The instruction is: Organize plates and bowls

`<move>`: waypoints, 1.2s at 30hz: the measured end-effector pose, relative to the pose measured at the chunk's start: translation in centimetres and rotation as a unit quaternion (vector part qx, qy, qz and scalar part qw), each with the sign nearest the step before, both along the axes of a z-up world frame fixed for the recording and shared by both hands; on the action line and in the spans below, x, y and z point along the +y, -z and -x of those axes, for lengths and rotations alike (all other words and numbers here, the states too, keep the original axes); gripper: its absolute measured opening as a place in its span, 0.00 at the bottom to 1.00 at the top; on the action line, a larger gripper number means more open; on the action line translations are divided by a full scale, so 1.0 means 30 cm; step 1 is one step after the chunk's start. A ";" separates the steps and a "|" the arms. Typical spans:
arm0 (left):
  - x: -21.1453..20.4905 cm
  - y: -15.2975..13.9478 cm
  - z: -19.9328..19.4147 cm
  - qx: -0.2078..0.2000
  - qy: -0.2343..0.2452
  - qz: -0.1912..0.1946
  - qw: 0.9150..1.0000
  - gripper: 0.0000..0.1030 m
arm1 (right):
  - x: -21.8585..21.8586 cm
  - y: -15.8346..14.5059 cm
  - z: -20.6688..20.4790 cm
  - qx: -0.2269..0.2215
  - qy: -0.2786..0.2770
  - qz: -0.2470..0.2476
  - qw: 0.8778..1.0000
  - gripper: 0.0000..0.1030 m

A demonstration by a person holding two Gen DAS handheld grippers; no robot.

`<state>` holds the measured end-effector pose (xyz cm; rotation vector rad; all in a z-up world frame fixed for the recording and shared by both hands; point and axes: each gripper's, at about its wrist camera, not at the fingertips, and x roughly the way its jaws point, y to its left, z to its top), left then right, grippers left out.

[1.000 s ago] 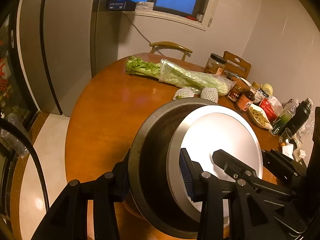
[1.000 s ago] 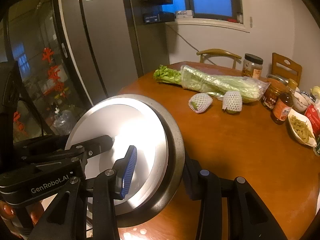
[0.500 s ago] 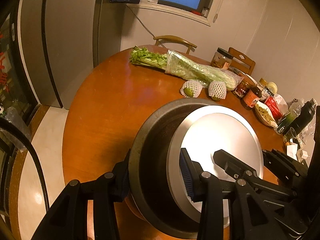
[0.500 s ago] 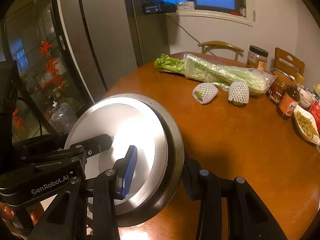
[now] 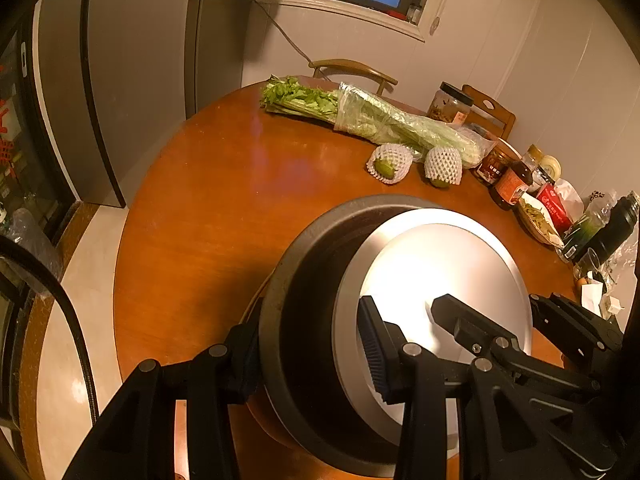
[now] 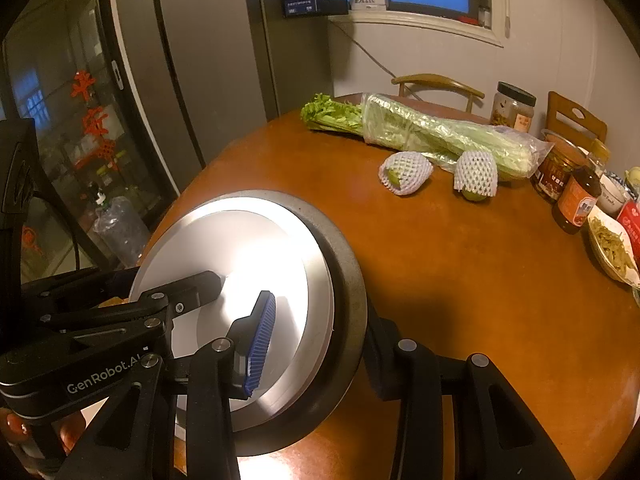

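A dark grey bowl (image 5: 304, 280) with a silver plate (image 5: 432, 264) nested in it hangs tilted over the near part of the round wooden table (image 5: 224, 208). My left gripper (image 5: 310, 350) is shut on the stack's left rim, one finger outside the bowl and the blue pad (image 5: 372, 344) inside on the plate. My right gripper (image 6: 320, 348) is shut on the opposite rim of the bowl (image 6: 352, 280), its blue pad (image 6: 262, 344) lying on the silver plate (image 6: 240, 248). Each view shows the other gripper's black fingers across the plate.
Wrapped celery (image 5: 384, 124) and two fruits in foam nets (image 5: 390, 162) lie at the table's far side. Jars, sauce bottles (image 6: 576, 200) and a dish of food (image 6: 612, 244) crowd the right edge. Two chairs stand behind; a fridge (image 6: 208, 80) is at left.
Both grippers have sunk a little toward the table with the stack between them, and the far objects sit higher in both views. Neither grip has changed.
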<state>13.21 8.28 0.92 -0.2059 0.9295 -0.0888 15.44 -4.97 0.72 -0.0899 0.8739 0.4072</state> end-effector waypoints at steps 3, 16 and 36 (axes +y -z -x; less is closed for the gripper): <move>0.000 0.001 -0.004 0.000 0.000 -0.003 1.000 0.42 | 0.000 0.004 -0.001 0.001 0.000 0.000 1.000 0.41; -0.010 0.020 -0.014 0.004 -0.003 -0.016 1.000 0.42 | 0.011 0.020 0.002 -0.007 0.002 0.016 1.000 0.41; 0.011 0.044 -0.024 0.012 -0.012 -0.013 1.000 0.42 | 0.032 0.026 0.001 -0.016 -0.001 0.029 0.999 0.42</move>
